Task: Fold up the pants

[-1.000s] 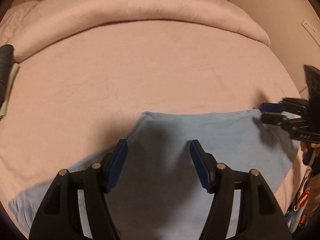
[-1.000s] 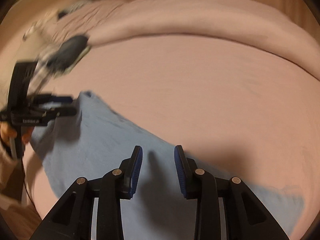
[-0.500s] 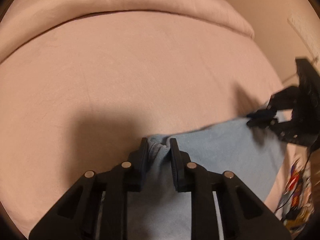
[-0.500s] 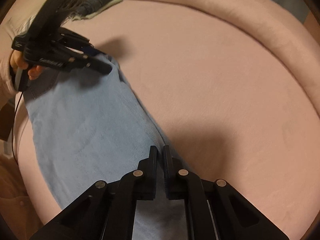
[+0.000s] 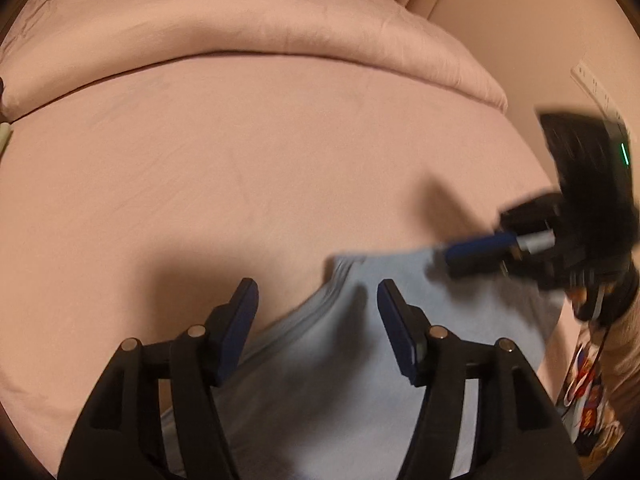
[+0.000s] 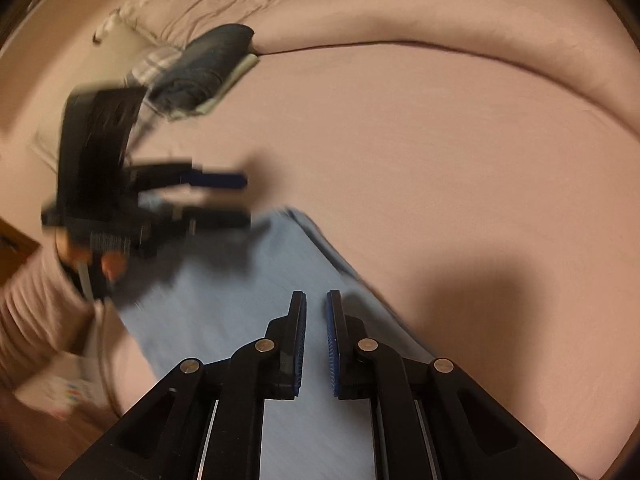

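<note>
The pants (image 5: 340,360) are showing plain light blue, lying on a plain pale pink bed (image 5: 240,160). A folded far duvet (image 5: 240,32) is showing the same pink. Both grippers, left (image 5: 318,320) and right (image 6: 317,344), are showing black with dark blue pads (image 5: 394,332). Far left, dark navy clothes (image 6: 208,68) are resting beside striped grey-white fabric (image 6: 154,66).

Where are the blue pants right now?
The light blue pants lie flat on the pink bed sheet, at the near edge, under the open left gripper; in the right wrist view they stretch beneath the right gripper.
</note>
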`<action>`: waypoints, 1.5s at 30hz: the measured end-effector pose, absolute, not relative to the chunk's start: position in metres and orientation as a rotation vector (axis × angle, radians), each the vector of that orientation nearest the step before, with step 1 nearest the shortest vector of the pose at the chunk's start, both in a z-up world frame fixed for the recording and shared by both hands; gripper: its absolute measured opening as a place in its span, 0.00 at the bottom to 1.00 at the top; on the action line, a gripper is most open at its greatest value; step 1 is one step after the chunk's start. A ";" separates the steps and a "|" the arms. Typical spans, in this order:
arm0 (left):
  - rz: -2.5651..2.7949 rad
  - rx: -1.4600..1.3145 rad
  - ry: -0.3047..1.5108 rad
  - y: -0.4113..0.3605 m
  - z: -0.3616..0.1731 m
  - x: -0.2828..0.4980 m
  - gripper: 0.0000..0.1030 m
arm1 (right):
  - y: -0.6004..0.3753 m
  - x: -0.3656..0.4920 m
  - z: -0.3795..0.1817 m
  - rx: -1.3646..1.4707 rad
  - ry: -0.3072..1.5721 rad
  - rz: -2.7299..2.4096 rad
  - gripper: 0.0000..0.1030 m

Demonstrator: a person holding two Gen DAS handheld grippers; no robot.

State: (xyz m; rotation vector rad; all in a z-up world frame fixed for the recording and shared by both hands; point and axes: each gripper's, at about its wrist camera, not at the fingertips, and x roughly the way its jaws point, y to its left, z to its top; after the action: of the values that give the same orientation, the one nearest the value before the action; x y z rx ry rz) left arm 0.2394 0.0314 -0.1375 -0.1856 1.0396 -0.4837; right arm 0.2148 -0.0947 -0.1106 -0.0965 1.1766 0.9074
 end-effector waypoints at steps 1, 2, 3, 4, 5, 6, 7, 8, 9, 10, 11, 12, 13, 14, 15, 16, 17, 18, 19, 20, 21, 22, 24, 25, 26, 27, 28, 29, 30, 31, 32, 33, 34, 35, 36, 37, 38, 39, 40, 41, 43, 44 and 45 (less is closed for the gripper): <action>-0.476 -0.165 1.053 0.034 -0.142 0.234 0.60 | -0.088 0.221 -0.112 -0.062 1.184 0.914 0.10; -0.476 -0.154 1.062 0.040 -0.145 0.228 0.60 | -0.078 0.226 -0.114 -0.034 1.192 0.916 0.12; -0.470 -0.141 1.072 0.043 -0.149 0.224 0.60 | -0.069 0.232 -0.118 0.003 1.204 0.923 0.22; -0.458 -0.128 1.080 0.046 -0.152 0.220 0.60 | -0.061 0.237 -0.122 0.032 1.218 0.929 0.31; -0.451 -0.120 1.088 0.050 -0.157 0.217 0.60 | -0.057 0.242 -0.124 0.051 1.233 0.929 0.32; -0.447 -0.118 1.095 0.054 -0.161 0.214 0.60 | -0.049 0.244 -0.127 0.060 1.250 0.931 0.32; -0.433 -0.114 1.103 0.057 -0.165 0.212 0.60 | -0.042 0.246 -0.130 0.063 1.274 0.938 0.32; -0.419 -0.115 1.115 0.062 -0.170 0.210 0.61 | -0.039 0.248 -0.126 0.064 1.294 0.955 0.32; -0.416 -0.126 1.124 0.065 -0.173 0.210 0.62 | -0.035 0.248 -0.126 0.051 1.313 0.978 0.32; -0.420 -0.145 1.120 0.069 -0.174 0.209 0.62 | -0.031 0.246 -0.125 0.020 1.317 0.987 0.32; -0.421 -0.155 1.117 0.071 -0.174 0.209 0.62 | -0.027 0.245 -0.122 -0.009 1.323 0.990 0.32; -0.419 -0.161 1.120 0.072 -0.175 0.211 0.62 | -0.032 0.246 -0.119 -0.026 1.324 0.989 0.30; -0.419 -0.169 1.123 0.074 -0.175 0.211 0.62 | -0.032 0.247 -0.119 -0.037 1.323 0.979 0.29; -0.416 -0.173 1.123 0.076 -0.175 0.211 0.63 | -0.033 0.249 -0.118 -0.039 1.315 0.965 0.29; -0.410 -0.169 1.122 0.078 -0.176 0.210 0.63 | -0.033 0.251 -0.114 -0.035 1.290 0.950 0.29; -0.404 -0.166 1.122 0.079 -0.176 0.209 0.64 | -0.034 0.254 -0.110 -0.033 1.261 0.924 0.31; -0.398 -0.166 1.121 0.081 -0.177 0.208 0.65 | -0.036 0.256 -0.110 -0.025 1.246 0.907 0.34; -0.396 -0.174 1.120 0.085 -0.178 0.206 0.65 | -0.036 0.259 -0.111 0.000 1.260 0.910 0.37; -0.396 -0.182 1.118 0.089 -0.177 0.203 0.66 | -0.033 0.260 -0.115 0.000 1.279 0.906 0.37; -0.395 -0.190 1.116 0.093 -0.178 0.201 0.66 | -0.035 0.260 -0.119 -0.013 1.297 0.898 0.37; -0.393 -0.196 1.113 0.096 -0.179 0.199 0.66 | -0.034 0.260 -0.125 -0.025 1.325 0.893 0.37; -0.393 -0.200 1.110 0.097 -0.179 0.198 0.66 | -0.035 0.259 -0.130 -0.020 1.351 0.899 0.37; -0.391 -0.198 1.105 0.099 -0.178 0.195 0.66 | -0.037 0.254 -0.136 -0.043 1.367 0.910 0.35; -0.387 -0.191 1.104 0.098 -0.178 0.195 0.66 | -0.038 0.251 -0.135 -0.081 1.348 0.893 0.22; -0.385 -0.187 1.102 0.096 -0.178 0.196 0.66 | -0.038 0.250 -0.133 -0.113 1.324 0.866 0.17; -0.384 -0.185 1.100 0.097 -0.177 0.194 0.66 | -0.038 0.251 -0.130 -0.116 1.304 0.848 0.14; -0.383 -0.186 1.098 0.097 -0.177 0.195 0.66 | -0.041 0.253 -0.126 -0.097 1.277 0.841 0.11; -0.383 -0.189 1.095 0.096 -0.177 0.196 0.66 | -0.043 0.255 -0.123 -0.094 1.259 0.836 0.10; -0.383 -0.188 1.091 0.097 -0.178 0.195 0.66 | -0.043 0.257 -0.123 -0.111 1.245 0.820 0.09; -0.383 -0.184 1.089 0.100 -0.178 0.192 0.66 | -0.038 0.258 -0.125 -0.127 1.246 0.804 0.09; -0.380 -0.179 1.087 0.100 -0.178 0.191 0.66 | -0.037 0.260 -0.130 -0.143 1.255 0.785 0.09; -0.374 -0.175 1.088 0.100 -0.177 0.191 0.67 | -0.036 0.261 -0.135 -0.149 1.268 0.771 0.09; -0.367 -0.174 1.091 0.102 -0.176 0.189 0.67 | -0.036 0.261 -0.134 -0.145 1.253 0.759 0.09; -0.352 -0.175 1.098 0.101 -0.175 0.189 0.68 | -0.038 0.260 -0.130 -0.140 1.229 0.745 0.09; -0.335 -0.174 1.103 0.098 -0.174 0.190 0.68 | -0.041 0.257 -0.124 -0.151 1.186 0.715 0.09; -0.311 -0.169 1.106 0.097 -0.171 0.188 0.68 | -0.047 0.254 -0.115 -0.171 1.134 0.670 0.09; -0.294 -0.163 1.105 0.095 -0.169 0.187 0.67 | -0.053 0.250 -0.106 -0.190 1.088 0.615 0.09; -0.273 -0.155 1.103 0.093 -0.166 0.185 0.66 | -0.065 0.246 -0.096 -0.187 1.052 0.582 0.09; -0.262 -0.150 1.099 0.091 -0.163 0.182 0.66 | -0.077 0.240 -0.088 -0.163 1.026 0.577 0.09; -0.255 -0.148 1.090 0.088 -0.159 0.180 0.66 | -0.088 0.235 -0.081 -0.149 1.005 0.576 0.09; -0.239 -0.147 1.072 0.083 -0.152 0.172 0.68 | -0.112 0.219 -0.071 -0.169 0.966 0.535 0.09; -0.226 -0.144 1.062 0.081 -0.149 0.167 0.71 | -0.121 0.212 -0.068 -0.182 0.954 0.516 0.09; -0.213 -0.142 1.052 0.076 -0.146 0.165 0.71 | -0.135 0.203 -0.067 -0.186 0.947 0.497 0.09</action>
State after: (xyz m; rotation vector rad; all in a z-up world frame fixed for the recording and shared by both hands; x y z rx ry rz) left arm 0.1651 0.0762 -0.1462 -0.1422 1.0518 -0.2126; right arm 0.2032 -0.1351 -0.0666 -0.1863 0.9468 0.4969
